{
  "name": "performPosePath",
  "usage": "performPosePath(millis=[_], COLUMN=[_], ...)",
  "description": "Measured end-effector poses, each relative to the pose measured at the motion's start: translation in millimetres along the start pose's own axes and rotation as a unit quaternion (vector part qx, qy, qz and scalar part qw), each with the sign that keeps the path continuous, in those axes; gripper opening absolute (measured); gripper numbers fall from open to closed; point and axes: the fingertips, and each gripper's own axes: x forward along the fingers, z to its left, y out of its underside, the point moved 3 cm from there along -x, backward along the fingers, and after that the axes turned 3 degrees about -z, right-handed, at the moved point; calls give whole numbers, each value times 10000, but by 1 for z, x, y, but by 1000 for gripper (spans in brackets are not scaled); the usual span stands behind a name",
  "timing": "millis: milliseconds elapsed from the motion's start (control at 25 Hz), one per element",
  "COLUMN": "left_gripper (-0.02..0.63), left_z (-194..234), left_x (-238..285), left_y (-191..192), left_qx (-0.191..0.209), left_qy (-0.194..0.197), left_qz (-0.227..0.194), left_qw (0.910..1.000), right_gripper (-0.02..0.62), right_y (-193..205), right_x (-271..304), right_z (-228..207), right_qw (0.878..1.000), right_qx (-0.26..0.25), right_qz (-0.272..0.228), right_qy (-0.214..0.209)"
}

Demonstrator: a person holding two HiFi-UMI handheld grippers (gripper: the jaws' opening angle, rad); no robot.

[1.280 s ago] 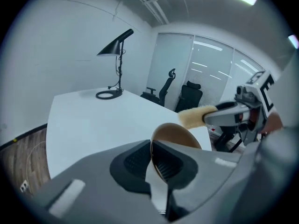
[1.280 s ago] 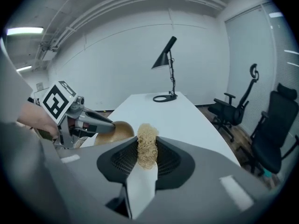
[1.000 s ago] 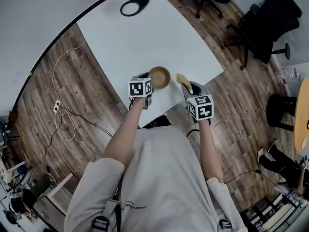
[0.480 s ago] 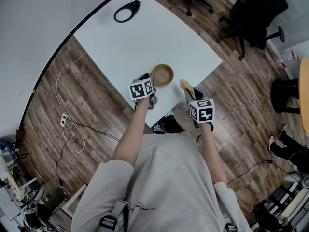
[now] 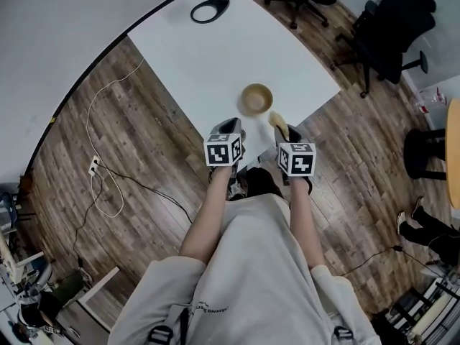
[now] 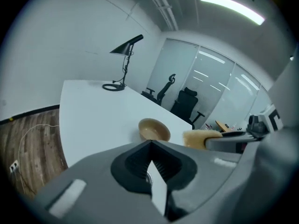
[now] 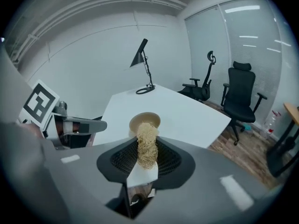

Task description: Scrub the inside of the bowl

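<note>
head view: bowl (image 5: 256, 99) on table (image 5: 215, 56), left gripper (image 5: 231, 129) and right gripper (image 5: 284, 130) near the bowl, not touching it | left gripper view: jaws pressed together on nothing, bowl ahead | right gripper view: jaws pinch scrubber (image 7: 147, 146), bowl just behind it

Room light is even and diffuse from overhead. A ceiling strip lamp (image 6: 231, 7) burns out to white in the left gripper view. The white counter (image 5: 215, 56) reads bright, with no hard shadows. Both gripper views are fisheye, bowing straight lines and falling to black at the corners. The left tongs (image 6: 150, 160) look soft, while the scrubber (image 7: 147, 143) held in the right tongs (image 7: 145, 165) is sharp.
</note>
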Motion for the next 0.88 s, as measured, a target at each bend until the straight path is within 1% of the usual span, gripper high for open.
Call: performPosePath(millis=[40,120,200,280,480,720,880], left_gripper=[2,2,2,2,2,0,2], left_z=[-3,-6,-10,-13,-21,-23,-26], left_x=[-6,-18,-23,-26,-30,-34,-36], left_y=[2,7,12,17,26,32,39], left_qx=[88,55,115,228,300,508,496], left_qy=[69,206,272,294,279,198,196], left_qz=[21,3,1,34,46,139,130], left_qw=[9999,9998,9996,9993,9992,9984,9985], right_gripper=[118,118,118,117,117,118,118], right_y=[5,13,20,25,35,35,41], right_x=[-1,-5,-10,-13,-19,-26,-30], right_z=[4,11,15,19,20,22,20], right_qw=[9999,9991,9987,9986,9988,9982,9981], right_qx=[-134,-385,-477,-500,-469,-526,-535], right_qz=[43,121,139,138,121,77,63], right_qy=[35,97,121,124,122,269,290])
